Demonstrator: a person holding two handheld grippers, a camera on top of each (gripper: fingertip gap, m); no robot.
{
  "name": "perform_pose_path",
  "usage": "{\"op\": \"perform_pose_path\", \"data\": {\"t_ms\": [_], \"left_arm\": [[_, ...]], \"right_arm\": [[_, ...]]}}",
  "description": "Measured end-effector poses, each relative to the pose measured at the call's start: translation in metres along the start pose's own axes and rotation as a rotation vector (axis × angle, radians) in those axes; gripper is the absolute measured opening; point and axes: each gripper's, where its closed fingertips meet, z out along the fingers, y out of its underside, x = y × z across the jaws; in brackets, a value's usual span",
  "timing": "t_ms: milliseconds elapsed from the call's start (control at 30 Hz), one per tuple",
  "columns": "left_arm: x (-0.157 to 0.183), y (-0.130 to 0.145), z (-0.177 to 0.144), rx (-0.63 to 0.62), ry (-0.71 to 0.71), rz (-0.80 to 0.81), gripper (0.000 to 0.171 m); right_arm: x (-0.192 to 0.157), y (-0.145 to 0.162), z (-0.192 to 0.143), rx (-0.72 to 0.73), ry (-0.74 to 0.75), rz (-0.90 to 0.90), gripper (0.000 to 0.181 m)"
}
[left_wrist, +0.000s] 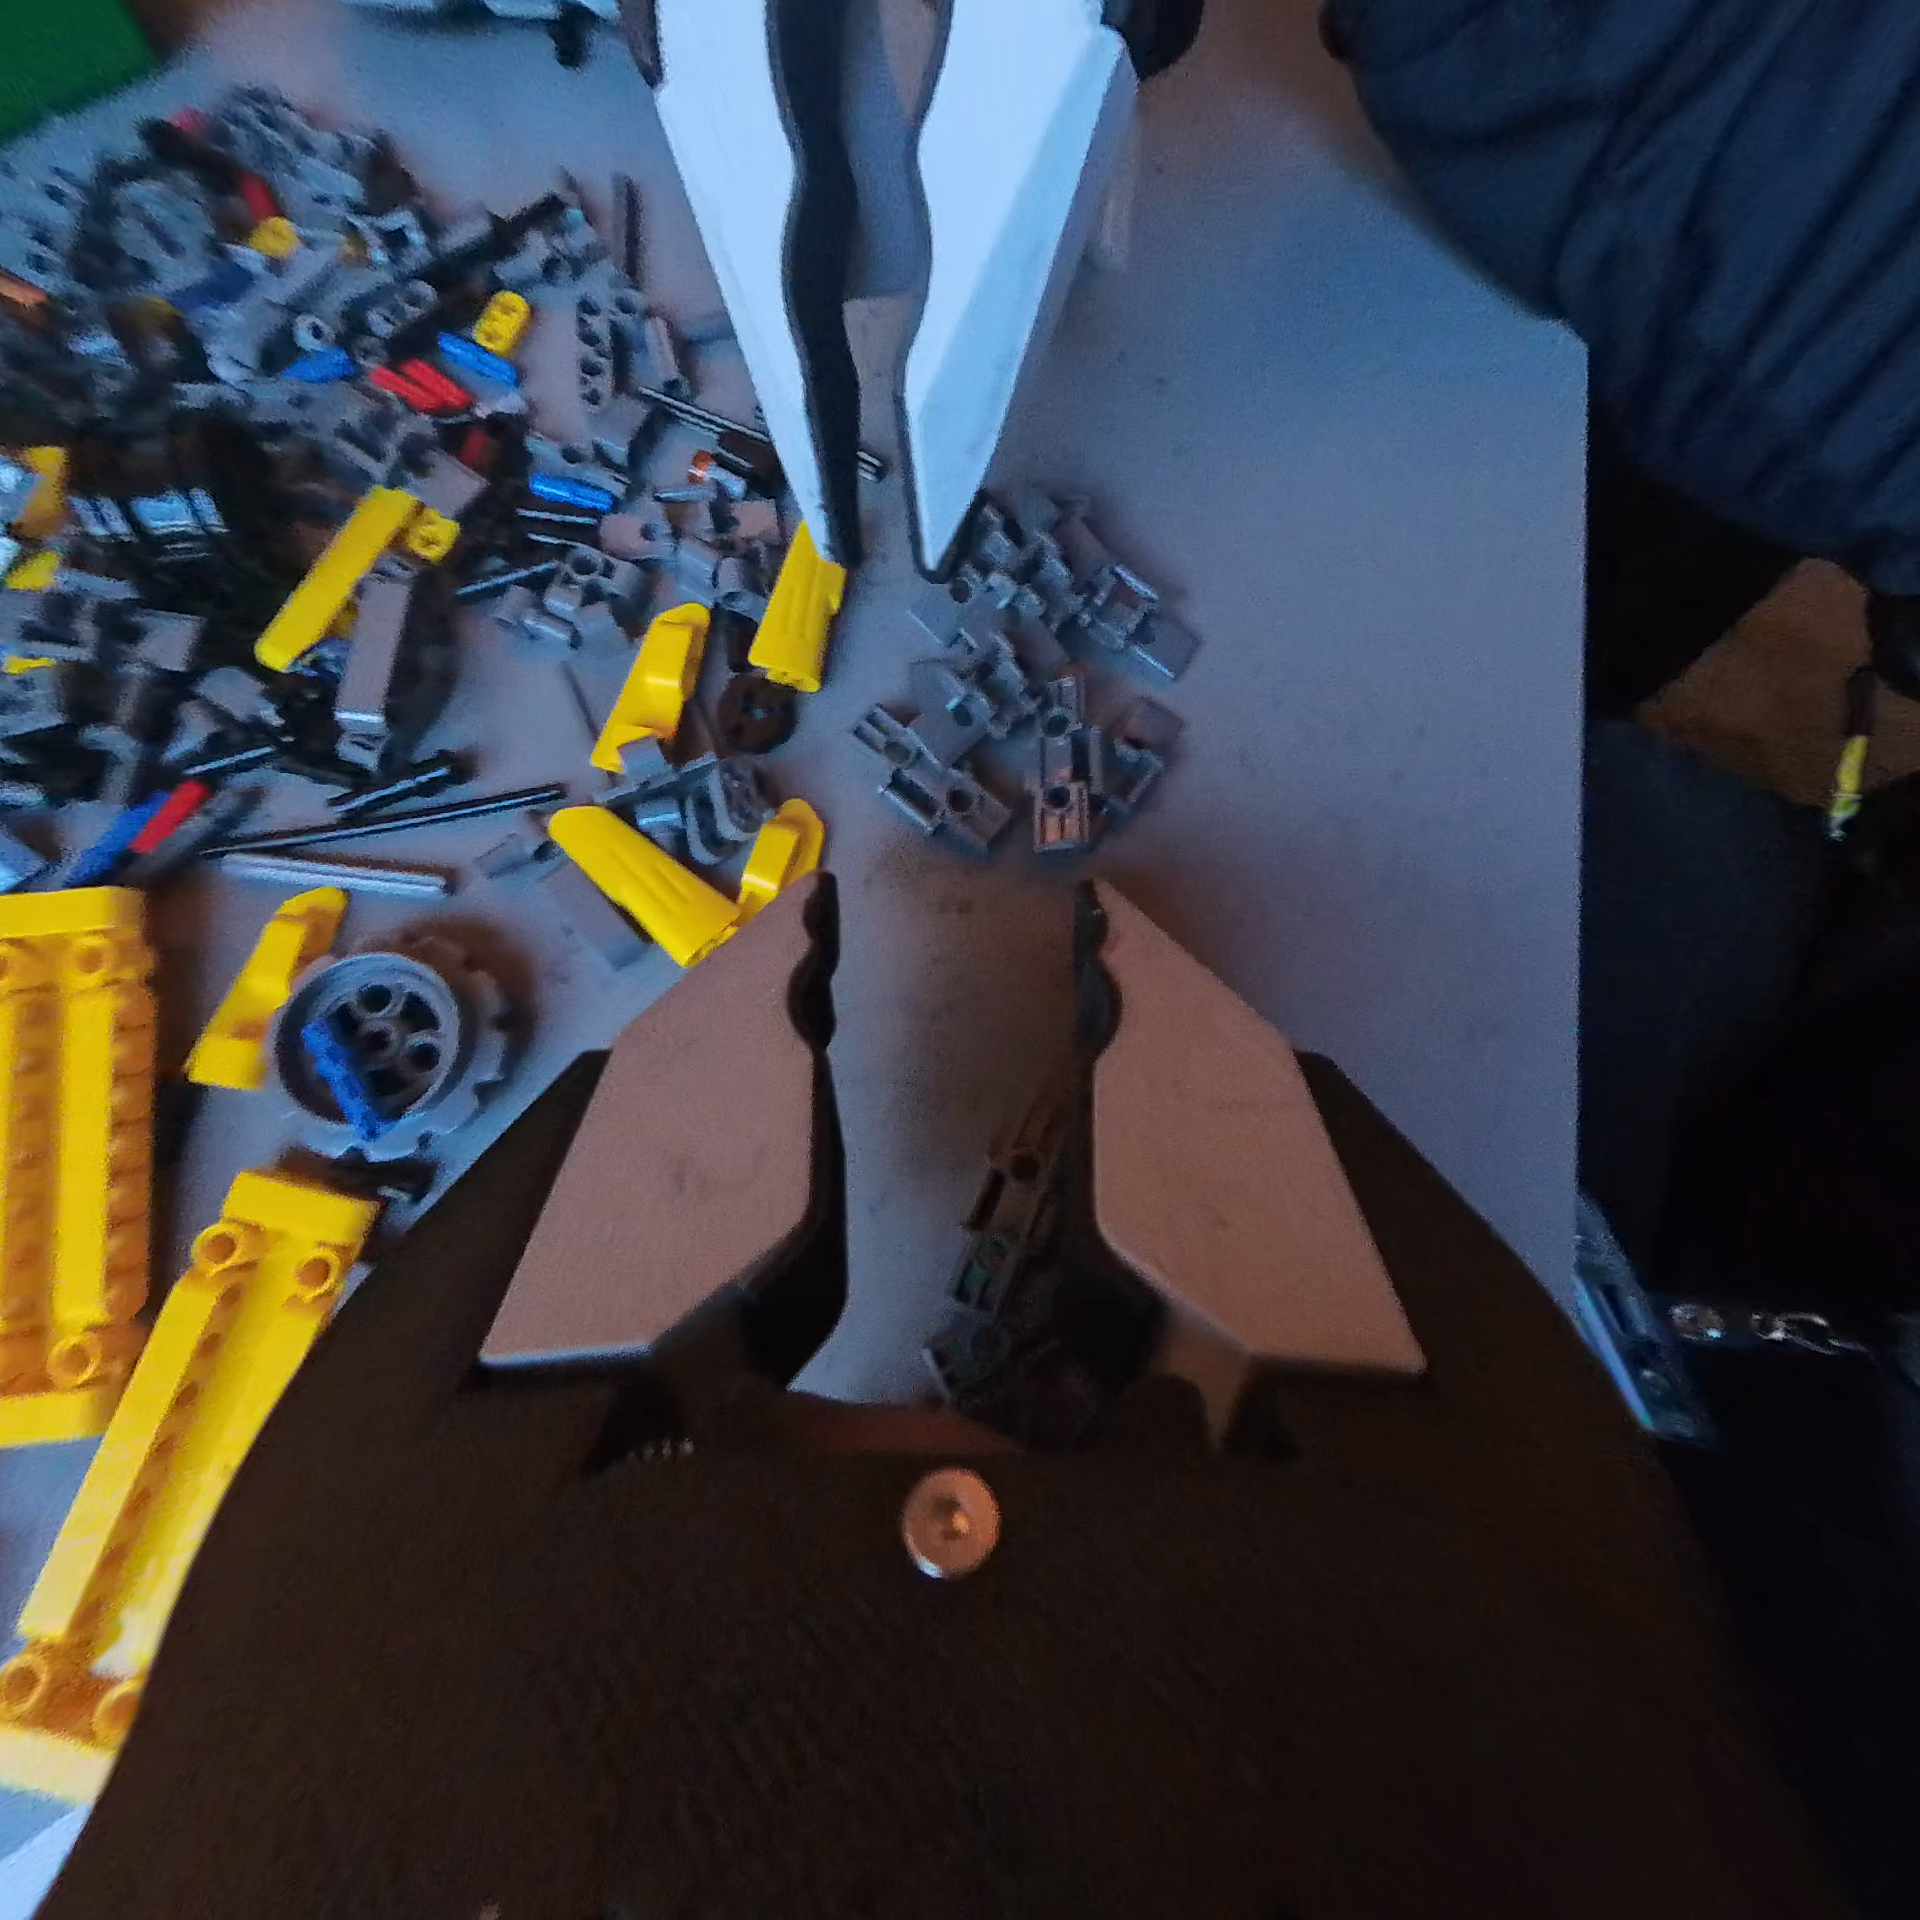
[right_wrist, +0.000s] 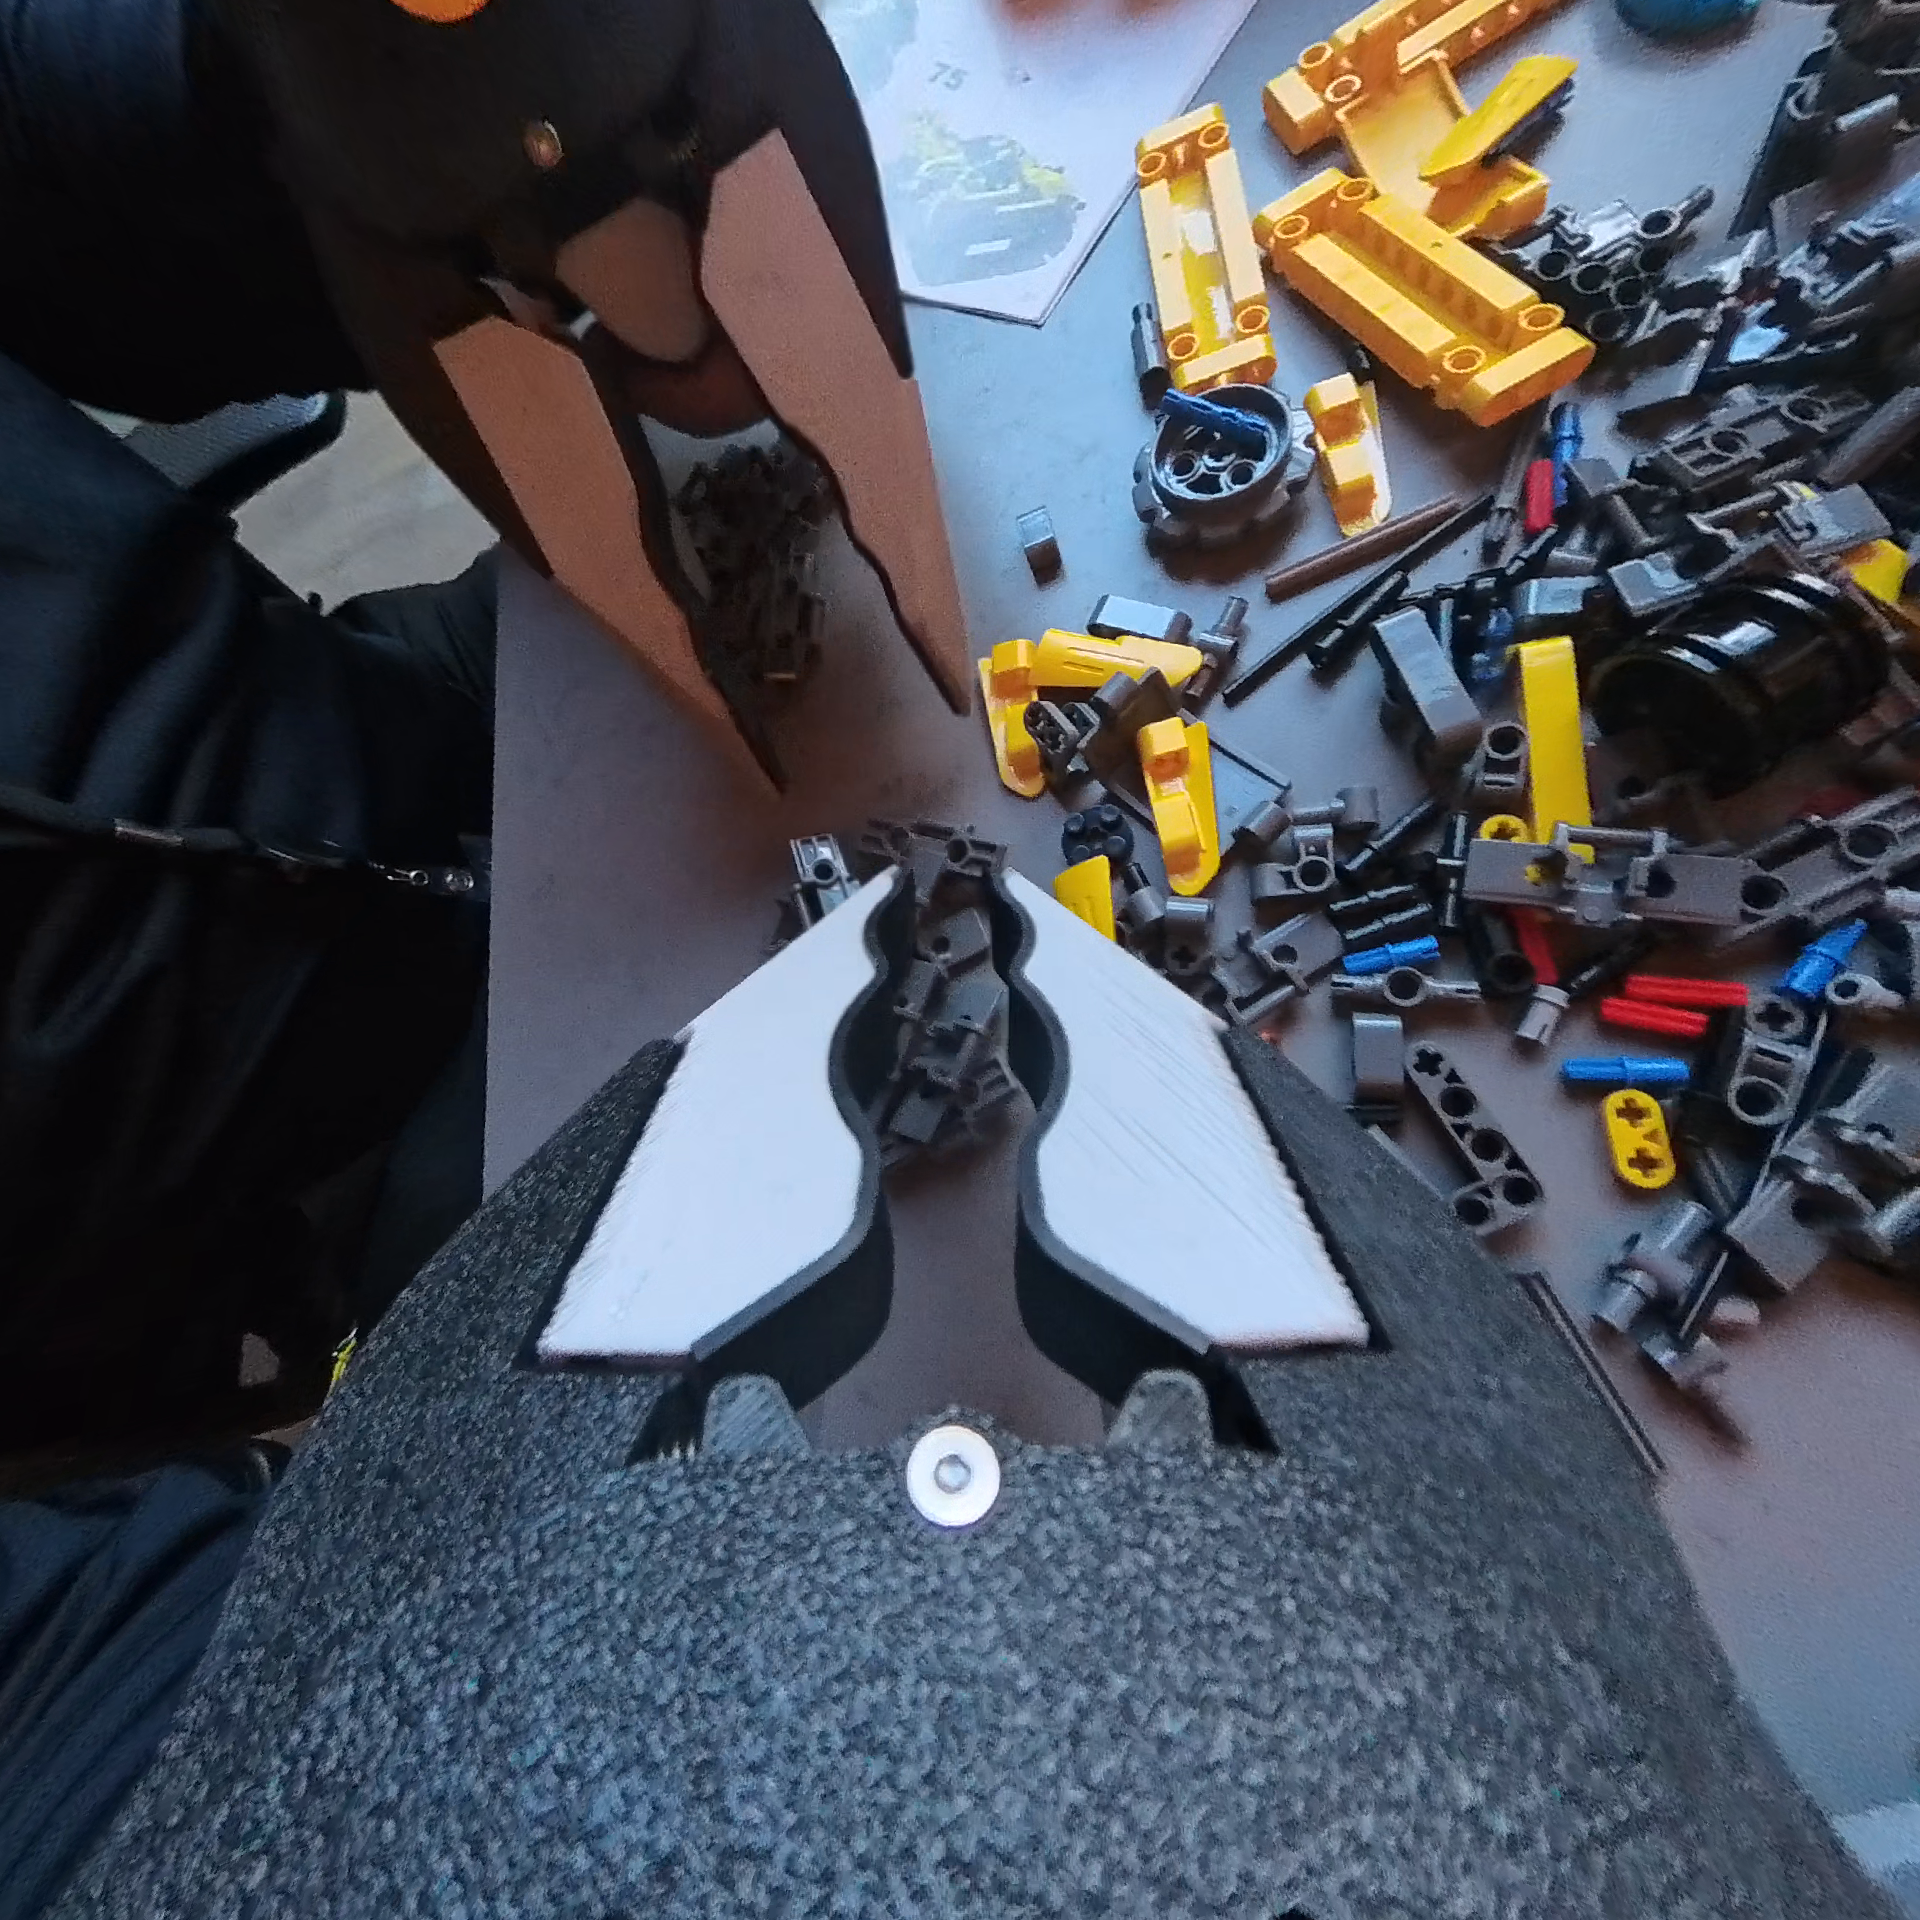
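Observation:
My left gripper (left_wrist: 954, 902) has tan fingers and is open and empty above the grey table (left_wrist: 1351, 623). A small heap of dark grey pieces (left_wrist: 1003, 1262) lies beneath it by its right finger. My right gripper (right_wrist: 948, 883) has white fingers and is narrowly open, holding nothing. It hovers over a cluster of grey connector pieces (right_wrist: 940, 1003), which shows through its gap. In the left wrist view the right gripper (left_wrist: 888, 556) reaches in from the top, its tip at the edge of that cluster (left_wrist: 1029, 686). The left gripper (right_wrist: 868, 743) shows at upper left of the right wrist view.
A big pile of black, grey, yellow, blue and red building pieces (left_wrist: 260, 416) covers the table's left side. Yellow beams (right_wrist: 1423, 281), a grey wheel hub (left_wrist: 384, 1039) and a printed booklet (right_wrist: 987, 177) lie there. The table edge (left_wrist: 1579, 935) and a person's dark clothing (left_wrist: 1714, 260) are at right. One gripper's finger ends stand about 6 cm off the other's. The left tips stand about 8 cm off the grey wheel hub (left_wrist: 384, 1039). The right camera catches it too, in the right wrist view (right_wrist: 1218, 452).

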Motion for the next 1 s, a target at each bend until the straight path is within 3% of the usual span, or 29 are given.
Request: {"op": "perform_pose_path", "data": {"t_ms": [200, 567, 733, 900, 1000], "left_arm": [[0.009, -0.002, 0.017, -0.068, 0.058, 0.052, 0.044], [0.031, -0.012, 0.026, -0.067, 0.169, 0.067, 0.042], [0.027, -0.024, 0.014, -0.009, 0.159, 0.052, 0.043], [-0.02, -0.04, -0.018, 0.091, -0.012, -0.043, 0.04], [-0.041, -0.042, -0.033, 0.148, -0.089, -0.105, 0.04]], "right_arm": [[0.011, 0.019, -0.002, -0.062, 0.036, 0.034, 0.006], [-0.001, 0.033, 0.012, -0.162, -0.011, 0.003, 0.005], [0.009, 0.01, -0.003, -0.033, 0.051, -0.005, 0.006], [0.057, -0.03, -0.046, 0.258, 0.298, 0.09, 0.008], [0.088, -0.029, -0.06, 0.307, 0.445, 0.176, 0.019]]}}
